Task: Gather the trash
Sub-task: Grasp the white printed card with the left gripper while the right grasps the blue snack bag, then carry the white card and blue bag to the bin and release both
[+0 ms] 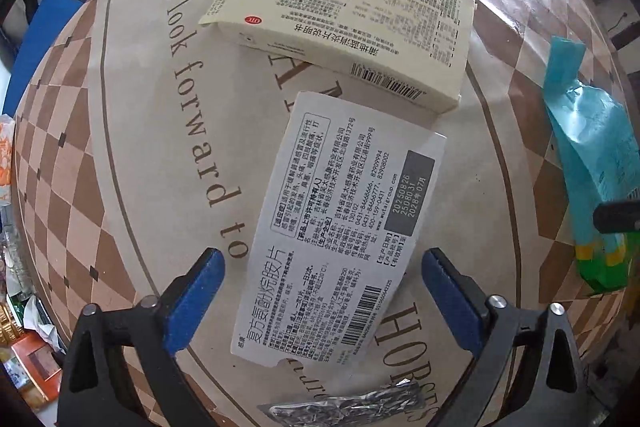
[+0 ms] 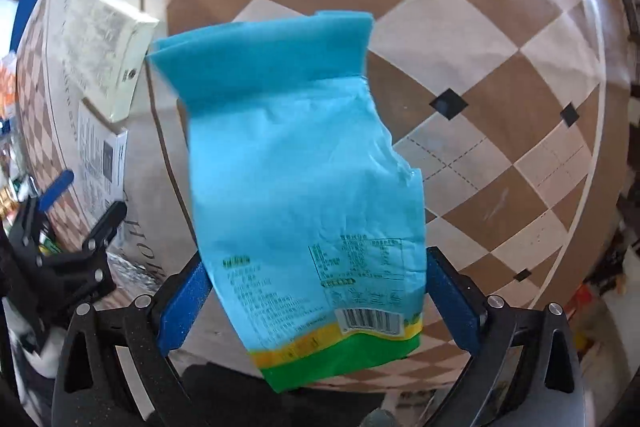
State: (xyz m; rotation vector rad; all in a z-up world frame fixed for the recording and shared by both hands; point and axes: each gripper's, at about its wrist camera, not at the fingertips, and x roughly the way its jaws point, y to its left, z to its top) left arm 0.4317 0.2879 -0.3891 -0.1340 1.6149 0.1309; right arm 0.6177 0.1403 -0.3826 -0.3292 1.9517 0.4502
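Nothing collected yet: my left gripper (image 1: pixel 322 301) spread over white medicine box (image 1: pixel 340 227); right gripper (image 2: pixel 316 301) spread around blue snack bag (image 2: pixel 296 167).

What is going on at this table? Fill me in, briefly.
A person is clearing trash off a checkered round table with two tools. The left hand-held gripper is open around a flattened white medicine box, beside a cream medicine box and a foil blister pack. The right hand-held gripper is open around a blue snack bag. Neither has closed yet.
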